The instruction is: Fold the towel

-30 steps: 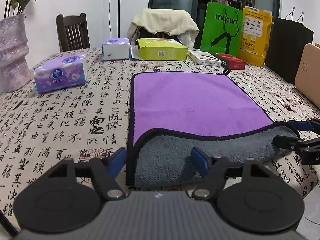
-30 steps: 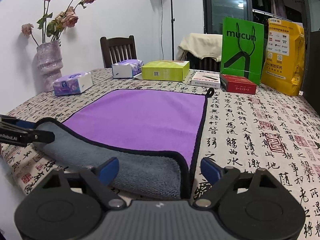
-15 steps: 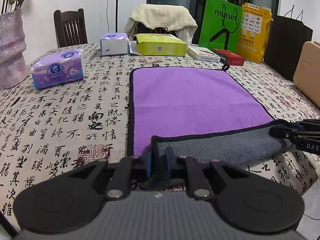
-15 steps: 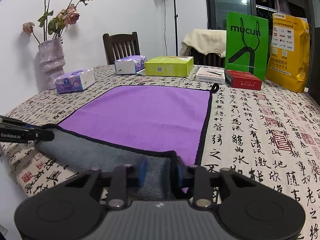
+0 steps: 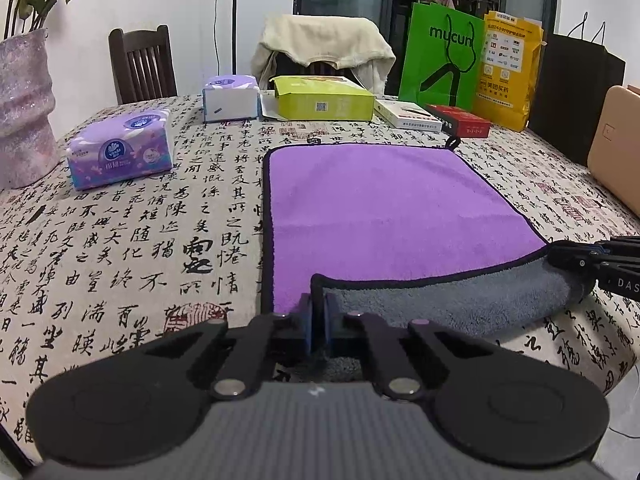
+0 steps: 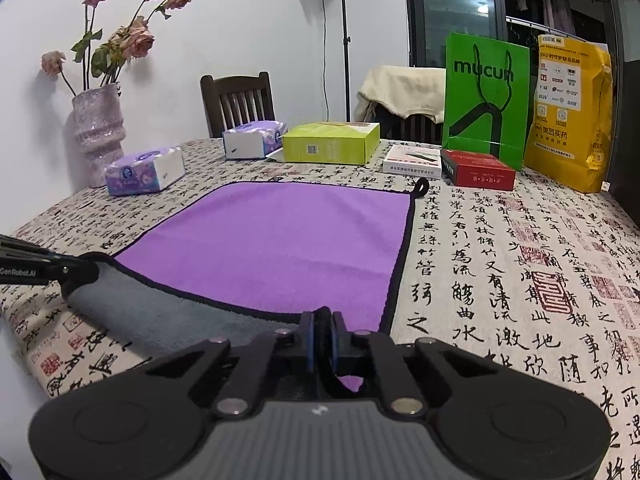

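Observation:
A purple towel (image 5: 384,208) with a grey underside and black hem lies flat on the table; it also shows in the right wrist view (image 6: 280,240). Its near edge is turned over, so a grey strip (image 5: 448,300) shows across the front. My left gripper (image 5: 318,320) is shut on the near left corner of the towel. My right gripper (image 6: 323,336) is shut on the near right corner. Each gripper's tip shows at the edge of the other's view, the right gripper (image 5: 592,260) and the left gripper (image 6: 48,268).
A tablecloth (image 5: 140,240) with calligraphy print covers the table. Beyond the towel stand tissue packs (image 5: 120,148), a green box (image 5: 324,98), a white box (image 5: 412,114), a red box (image 5: 460,120), paper bags (image 5: 444,60) and a vase (image 6: 98,132). Chairs (image 6: 238,100) stand behind.
Both grippers have gone from open to shut on the towel's near corners. The folded grey edge has been drawn a little forward over the purple side.

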A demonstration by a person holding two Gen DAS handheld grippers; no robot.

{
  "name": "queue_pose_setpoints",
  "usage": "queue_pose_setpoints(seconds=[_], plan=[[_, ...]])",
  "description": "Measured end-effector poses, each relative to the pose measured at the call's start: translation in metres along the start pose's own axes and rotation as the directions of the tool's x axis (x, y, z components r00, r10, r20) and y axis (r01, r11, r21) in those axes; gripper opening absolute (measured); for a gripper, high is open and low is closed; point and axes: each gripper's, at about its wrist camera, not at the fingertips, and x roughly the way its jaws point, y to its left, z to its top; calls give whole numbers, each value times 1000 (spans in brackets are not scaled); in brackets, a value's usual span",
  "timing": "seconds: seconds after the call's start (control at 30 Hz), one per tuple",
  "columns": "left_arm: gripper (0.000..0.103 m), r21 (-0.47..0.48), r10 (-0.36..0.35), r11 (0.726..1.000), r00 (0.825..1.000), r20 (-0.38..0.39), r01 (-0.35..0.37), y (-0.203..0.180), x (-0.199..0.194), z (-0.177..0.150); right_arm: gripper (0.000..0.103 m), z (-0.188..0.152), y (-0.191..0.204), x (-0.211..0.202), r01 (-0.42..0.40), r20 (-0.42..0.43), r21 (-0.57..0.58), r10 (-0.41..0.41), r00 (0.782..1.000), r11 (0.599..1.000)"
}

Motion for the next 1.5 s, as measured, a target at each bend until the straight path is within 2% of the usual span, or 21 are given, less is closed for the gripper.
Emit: queue_pose_setpoints(seconds=[0.87, 1.5], plan=[[6, 27, -7, 1000, 996, 84, 4, 3, 4, 42, 7, 36, -10, 10, 27, 61, -65, -23, 998, 998], [6, 25, -13, 1000, 996, 89, 10, 13, 38, 79, 7, 72, -25, 46, 28, 81, -98, -20, 996, 995]])
